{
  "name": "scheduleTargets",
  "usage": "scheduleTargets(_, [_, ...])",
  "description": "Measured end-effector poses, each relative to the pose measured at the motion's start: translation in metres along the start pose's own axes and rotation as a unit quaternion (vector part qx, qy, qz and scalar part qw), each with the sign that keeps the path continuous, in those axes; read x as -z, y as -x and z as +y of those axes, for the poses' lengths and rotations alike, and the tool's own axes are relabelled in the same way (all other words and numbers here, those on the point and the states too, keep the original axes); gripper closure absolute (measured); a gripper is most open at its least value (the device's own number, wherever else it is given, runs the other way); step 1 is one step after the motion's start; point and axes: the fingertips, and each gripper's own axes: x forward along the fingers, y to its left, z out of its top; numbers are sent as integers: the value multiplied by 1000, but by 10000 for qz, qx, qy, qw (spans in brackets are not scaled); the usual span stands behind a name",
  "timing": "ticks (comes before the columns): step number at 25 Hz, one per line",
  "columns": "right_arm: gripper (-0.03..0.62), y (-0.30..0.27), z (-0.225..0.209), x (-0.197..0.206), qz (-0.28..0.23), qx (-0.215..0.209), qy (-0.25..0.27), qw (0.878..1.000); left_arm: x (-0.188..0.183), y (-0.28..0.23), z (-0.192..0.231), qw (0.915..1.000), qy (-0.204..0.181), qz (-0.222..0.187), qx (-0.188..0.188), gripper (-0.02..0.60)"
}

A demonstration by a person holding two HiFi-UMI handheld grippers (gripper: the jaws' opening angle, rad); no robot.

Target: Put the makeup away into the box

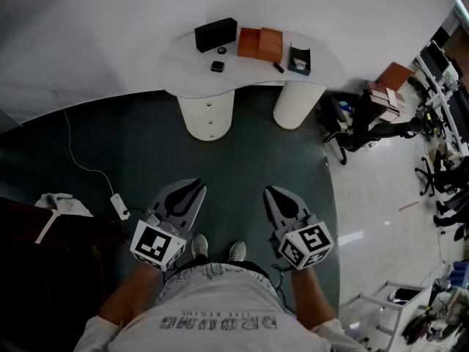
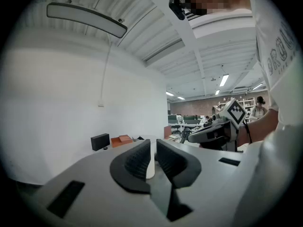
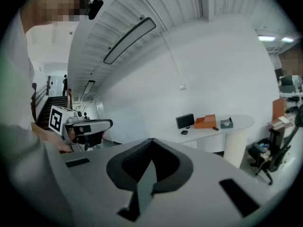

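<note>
Head camera looked steeply down past the person's chest, the white table far off at 12 o'clock. Cameras riding the left gripper and right gripper faced roughly level along their jaws. Both shared that distant table, each catching the other gripper at 3 and 9 o'clock.

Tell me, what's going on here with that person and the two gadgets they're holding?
A person stands on the dark floor, some way back from a white table, with a two-jaw tool in each hand. Neither holds anything: the left gripper has its jaws a slit apart and the right gripper is shut. On the table sit a black box, an orange box, a small grey box and a few small dark items. The tidying has not yet begun.
</note>
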Motion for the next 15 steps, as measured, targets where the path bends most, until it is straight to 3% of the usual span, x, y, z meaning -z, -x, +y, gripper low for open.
scheduleTargets(15, [586, -2, 8, -4, -98, -82, 294, 9995, -1, -3, -3, 9999, -37, 77, 58, 526])
